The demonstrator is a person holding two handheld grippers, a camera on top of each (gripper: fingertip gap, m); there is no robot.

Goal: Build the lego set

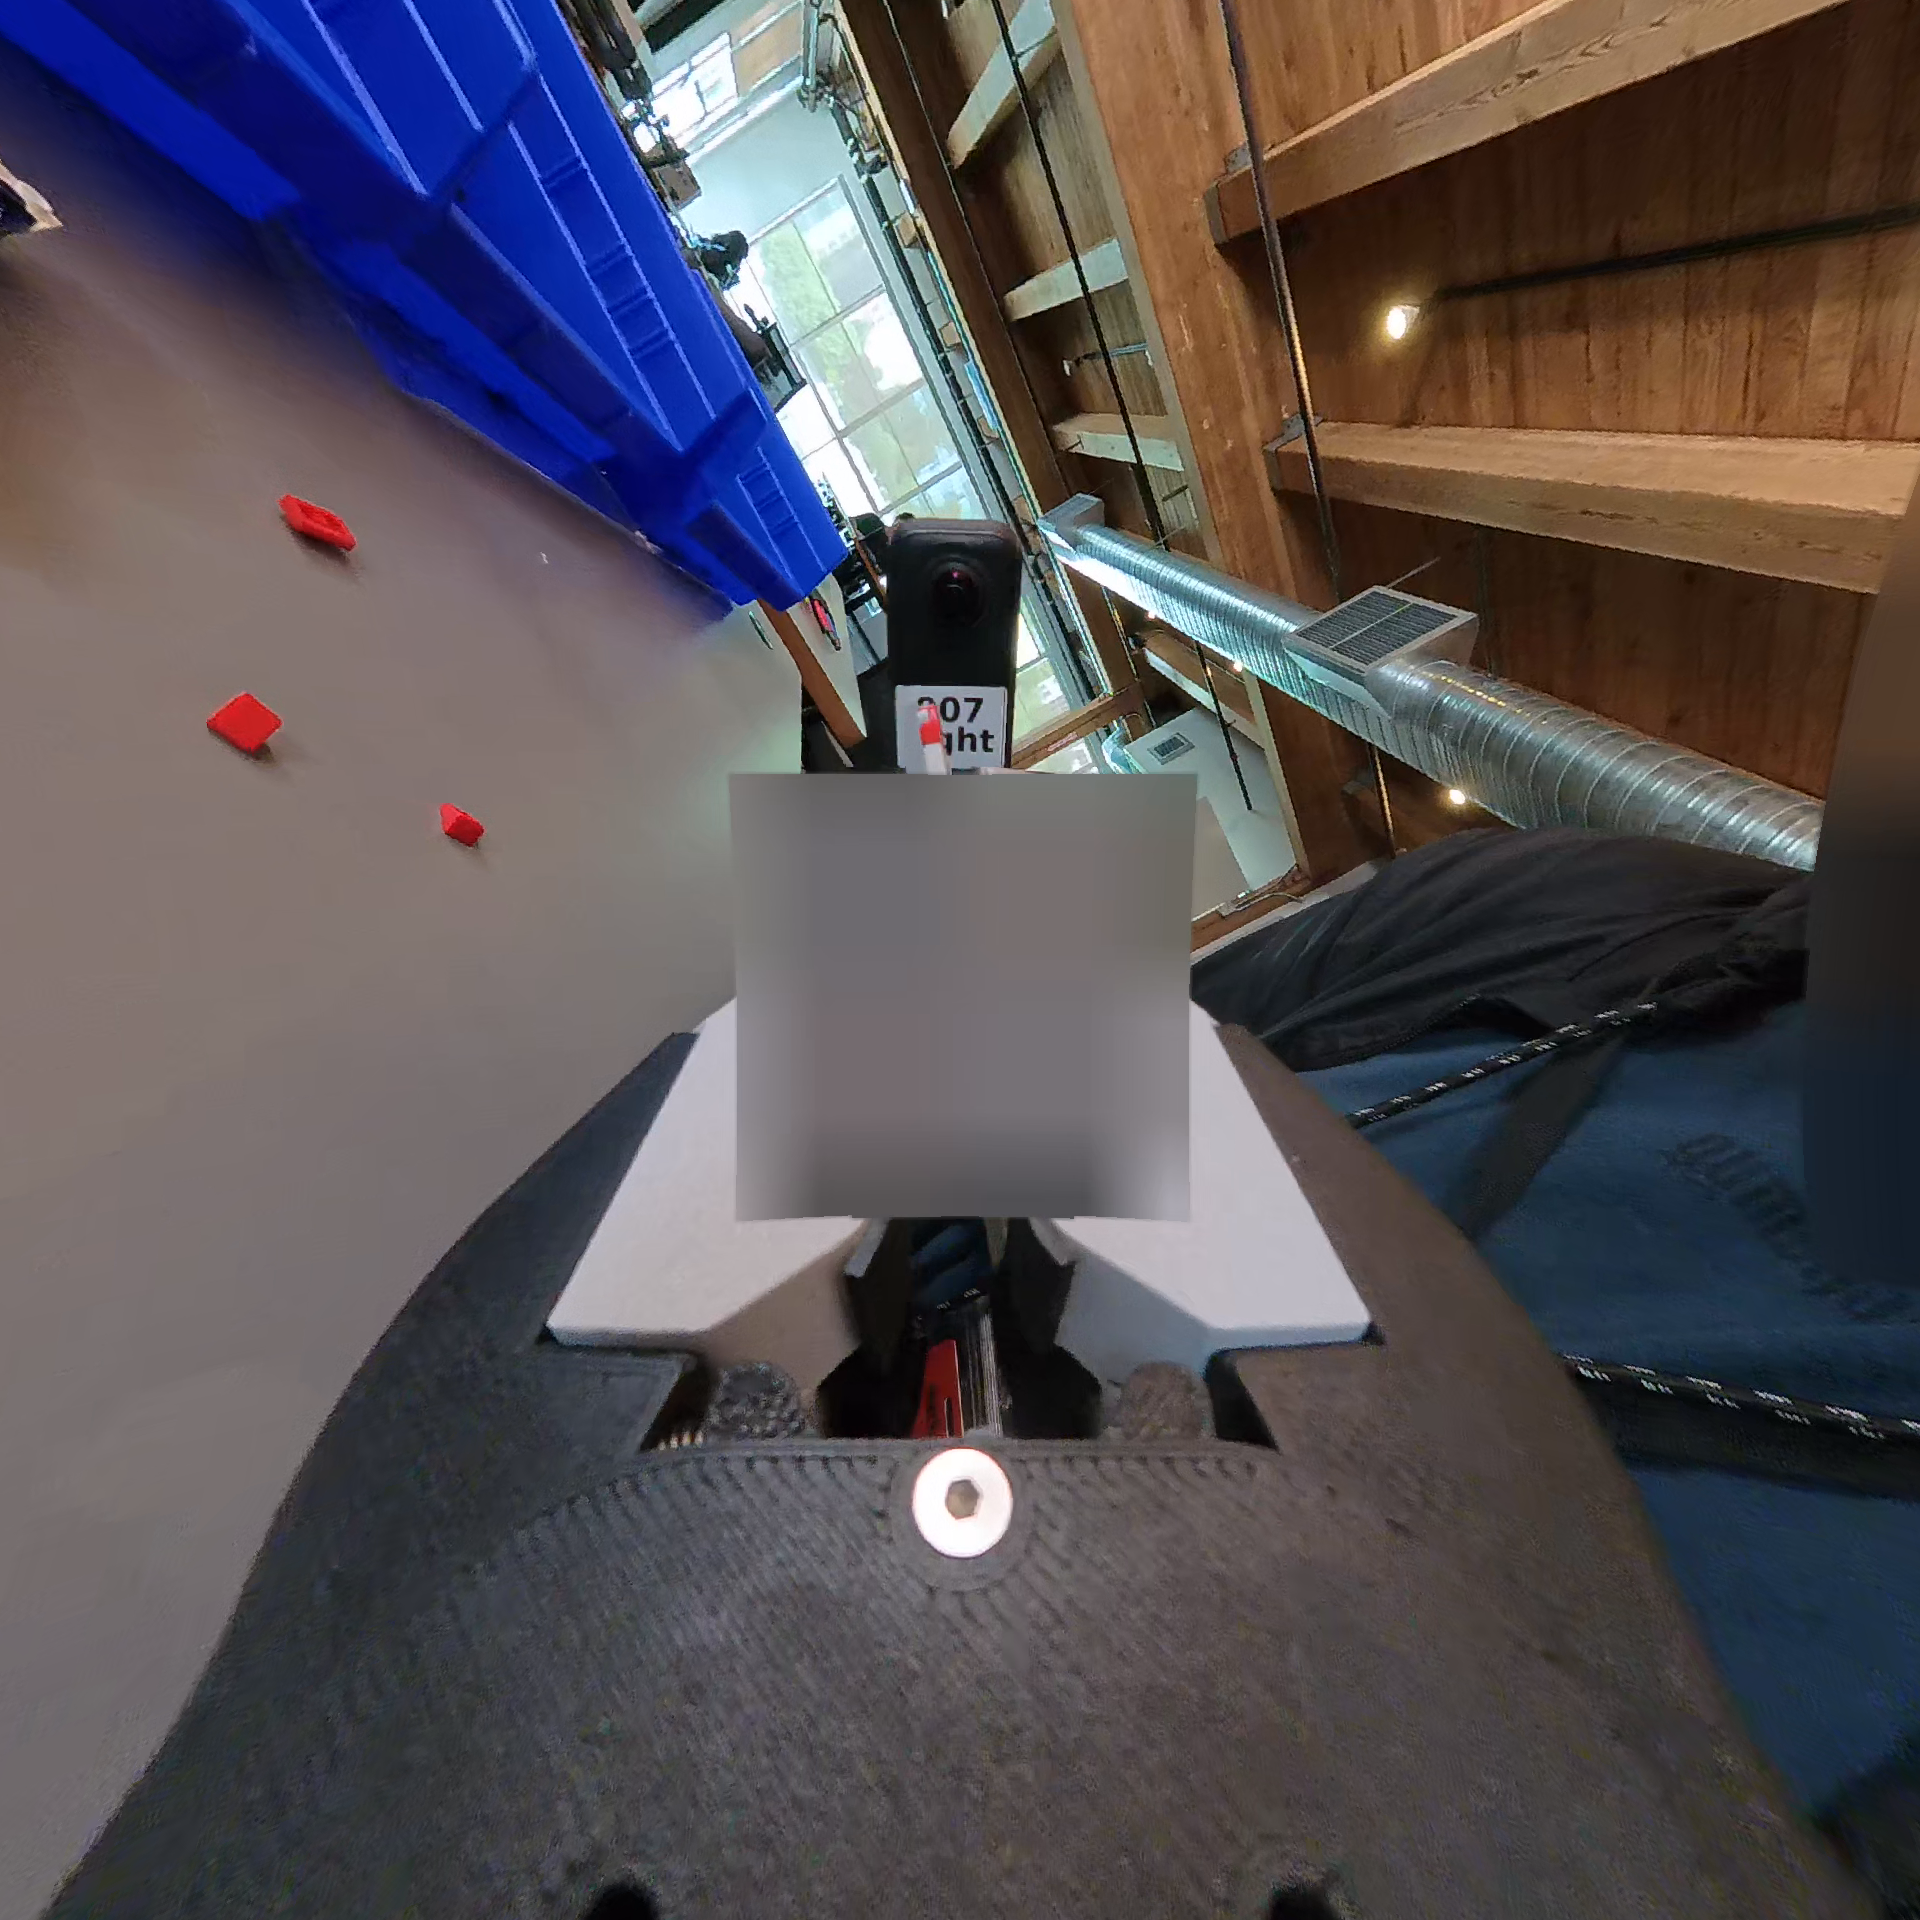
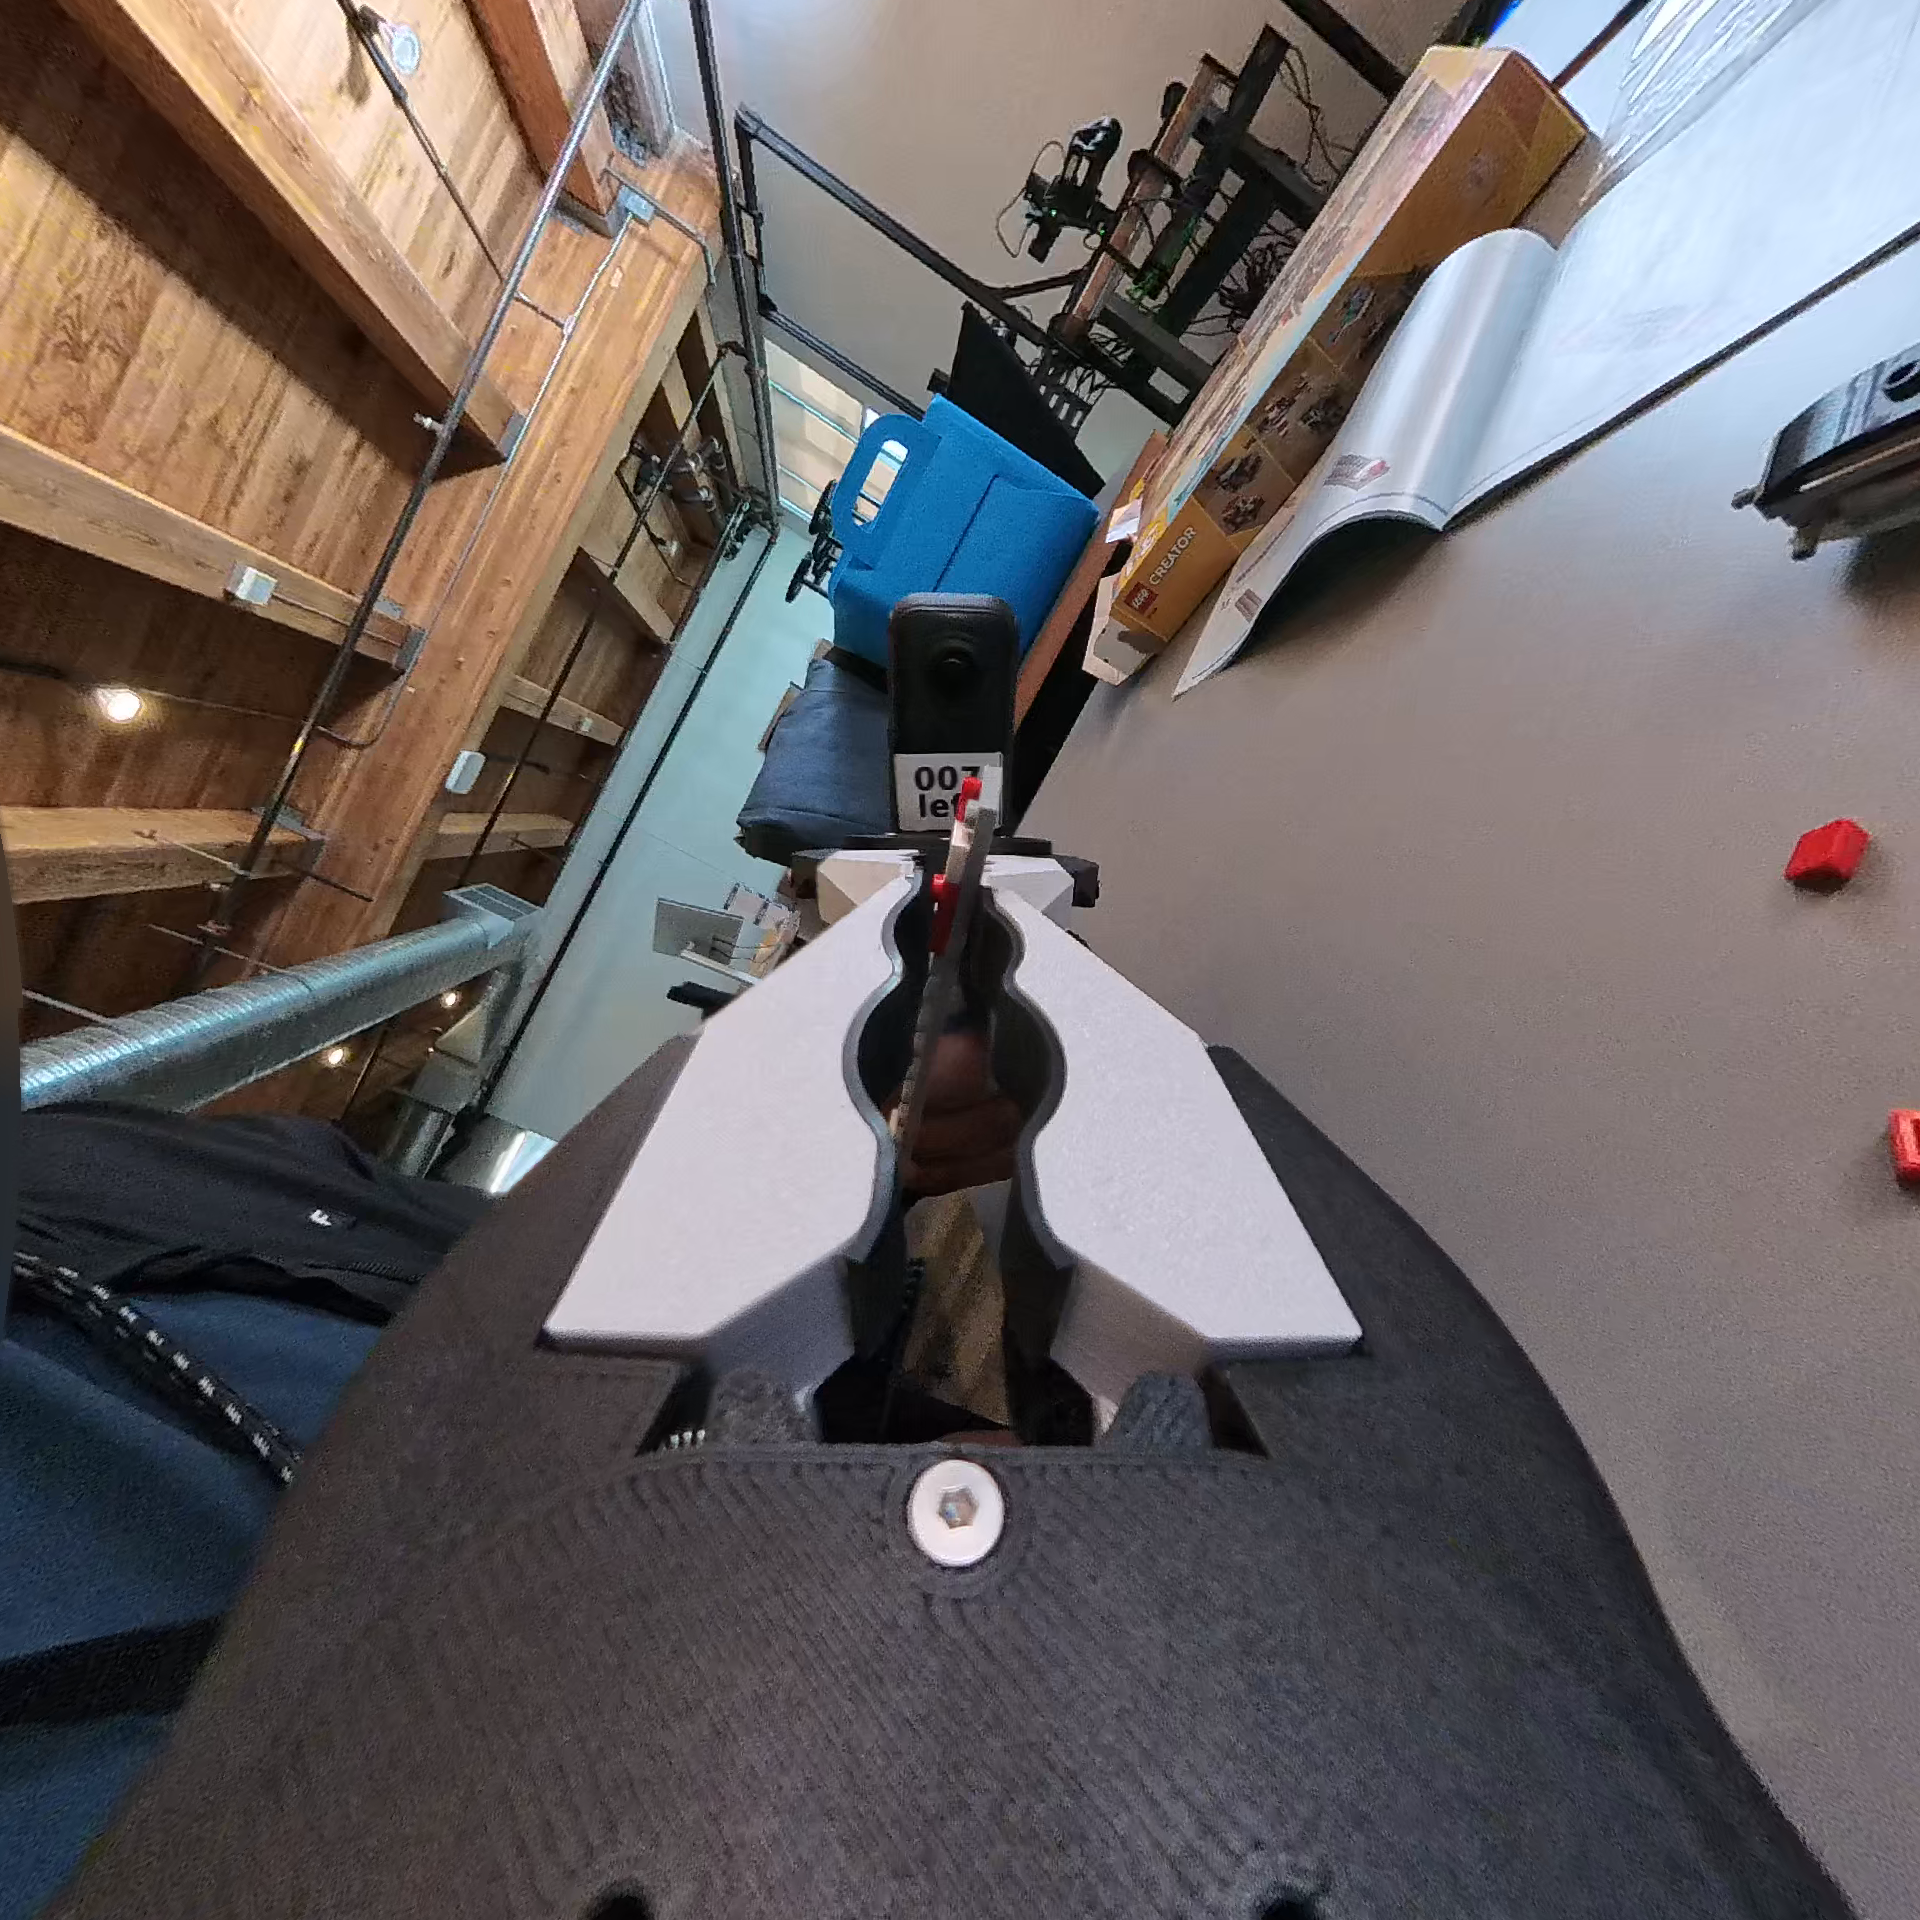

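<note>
Thin grey-and-red lego assembly edge-on midair; loose red pieces on table.

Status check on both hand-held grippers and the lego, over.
Right hand-held gripper shut on red-and-grey lego piece. Left tip blurred, unclear. Loose red bricks on table. Nothing blocking.

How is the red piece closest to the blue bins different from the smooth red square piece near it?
The red piece by the bins looks longer and has raised or sunken marks on top. The smooth red square is plain on top. The first lies nearer the blue bins. The square sits farther out on the grey table. Both are red and thin, lie flat, and do not touch.
</note>
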